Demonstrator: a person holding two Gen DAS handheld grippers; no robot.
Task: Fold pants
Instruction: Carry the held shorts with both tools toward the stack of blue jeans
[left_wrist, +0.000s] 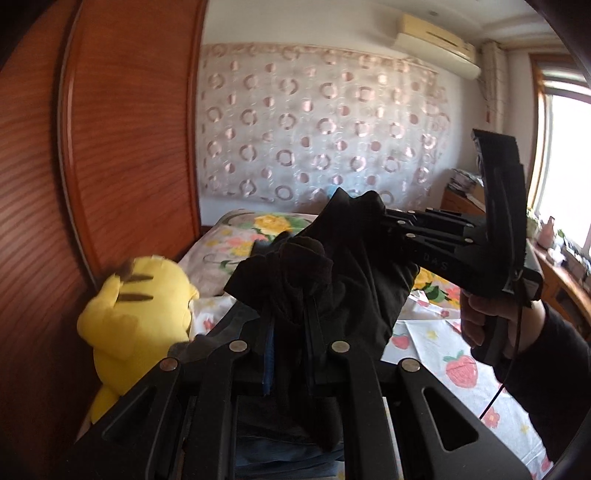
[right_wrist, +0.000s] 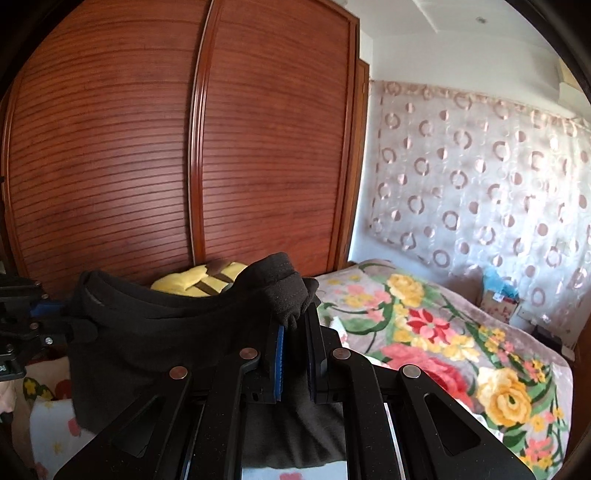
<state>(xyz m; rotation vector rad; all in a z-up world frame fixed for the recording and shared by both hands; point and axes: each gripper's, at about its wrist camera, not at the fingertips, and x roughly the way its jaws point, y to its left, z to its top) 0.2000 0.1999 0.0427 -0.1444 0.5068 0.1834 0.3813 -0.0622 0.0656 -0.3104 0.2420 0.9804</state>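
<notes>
The black pants (left_wrist: 332, 266) hang in the air above the bed (right_wrist: 461, 332), pinched at two spots along the waistband. The left gripper (left_wrist: 288, 332) has its jaws nearly closed on a bunched fold of the dark cloth, which spills up over its fingertips. The right gripper (right_wrist: 295, 332) is likewise almost closed, clamping the ribbed waistband between its blue-edged pads (right_wrist: 279, 365); in the left wrist view it reaches in from the right of the pants, carried by a hand (left_wrist: 480, 317) in a dark sleeve. The waistband sags in a curve between the two grips. Just left of the pants a yellow plush toy (left_wrist: 136, 306) leans against the wooden wardrobe (right_wrist: 184, 147). Beyond the pants, a small box holding something blue (right_wrist: 498, 291) sits at the bed's far side below the patterned curtain (left_wrist: 314, 122); its contents are too blurred to tell.
</notes>
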